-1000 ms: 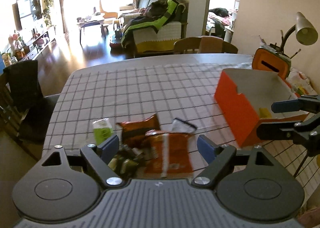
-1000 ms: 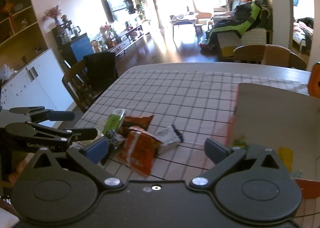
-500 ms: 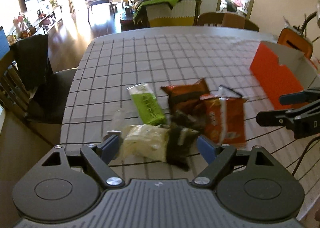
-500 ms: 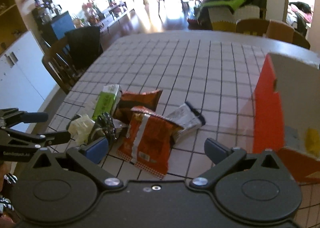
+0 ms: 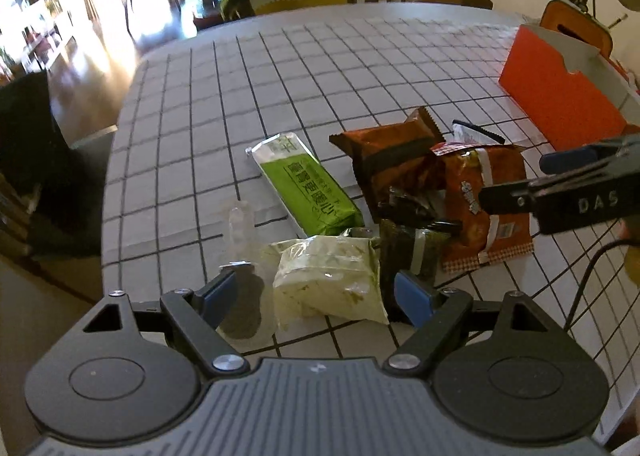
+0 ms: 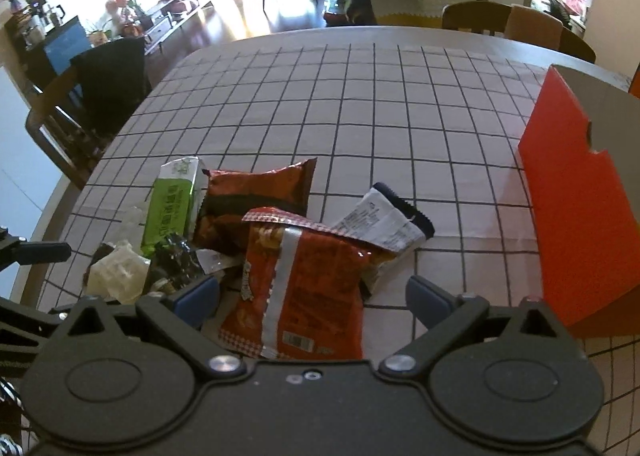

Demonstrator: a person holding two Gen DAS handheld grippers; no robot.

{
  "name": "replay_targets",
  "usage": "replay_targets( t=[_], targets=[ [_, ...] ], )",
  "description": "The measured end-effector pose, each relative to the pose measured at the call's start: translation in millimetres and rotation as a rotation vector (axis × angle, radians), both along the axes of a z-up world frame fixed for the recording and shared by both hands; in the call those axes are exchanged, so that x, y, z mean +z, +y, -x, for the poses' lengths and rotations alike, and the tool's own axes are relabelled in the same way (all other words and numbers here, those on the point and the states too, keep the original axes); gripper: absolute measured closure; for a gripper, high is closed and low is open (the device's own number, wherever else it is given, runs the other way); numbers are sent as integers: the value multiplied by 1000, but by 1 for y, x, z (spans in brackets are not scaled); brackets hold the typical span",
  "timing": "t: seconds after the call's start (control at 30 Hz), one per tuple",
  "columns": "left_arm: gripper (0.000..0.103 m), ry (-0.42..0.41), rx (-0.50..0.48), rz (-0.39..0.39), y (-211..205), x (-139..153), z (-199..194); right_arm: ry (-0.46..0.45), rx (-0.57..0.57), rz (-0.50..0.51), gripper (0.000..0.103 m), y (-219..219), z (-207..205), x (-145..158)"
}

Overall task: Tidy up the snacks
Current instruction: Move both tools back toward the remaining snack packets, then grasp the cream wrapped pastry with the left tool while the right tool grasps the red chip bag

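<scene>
Living-room backdrop, grid-cloth surface [image 5: 320,68]. The snacks [image 5: 384,192] sit heaped near its front-left edge, handy for sorting into the orange box [image 6: 580,224] by the right edge. Left gripper [image 5: 320,292] and right gripper [image 6: 312,296] hover over them, fingers apart, nothing held.

On the table [image 6: 360,104], the snack pile [image 6: 248,232] lies at 6 o'clock, the open box [image 6: 576,216] well apart at 3 o'clock, 1 chair [image 6: 80,108] at 9 o'clock and another chair [image 6: 516,22] behind at 1 o'clock.
</scene>
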State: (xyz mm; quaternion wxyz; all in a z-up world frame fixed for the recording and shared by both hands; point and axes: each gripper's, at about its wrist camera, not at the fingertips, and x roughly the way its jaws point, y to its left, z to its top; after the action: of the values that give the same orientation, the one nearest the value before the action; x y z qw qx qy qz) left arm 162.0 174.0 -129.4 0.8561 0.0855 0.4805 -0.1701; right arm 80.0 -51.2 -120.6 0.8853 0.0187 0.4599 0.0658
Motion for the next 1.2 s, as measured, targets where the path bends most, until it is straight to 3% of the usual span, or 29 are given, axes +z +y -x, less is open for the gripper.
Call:
replay_targets(
  t=[0.4,0.73,0.9,1.2],
  targets=[
    [18,51,-58,-13,-10,-15,-21,42,-93,111,8,23,-15,-17],
    [20,97,-3,32,7,-21,-26,65,-104,132,18,27,-18,-24],
    [37,94,-12,10,4,-23,-22,72,-92,141,25,30,-19,-25],
    [47,77,2,17,5,-21,-18,60,-82,135,34,26,-12,-23]
  ],
)
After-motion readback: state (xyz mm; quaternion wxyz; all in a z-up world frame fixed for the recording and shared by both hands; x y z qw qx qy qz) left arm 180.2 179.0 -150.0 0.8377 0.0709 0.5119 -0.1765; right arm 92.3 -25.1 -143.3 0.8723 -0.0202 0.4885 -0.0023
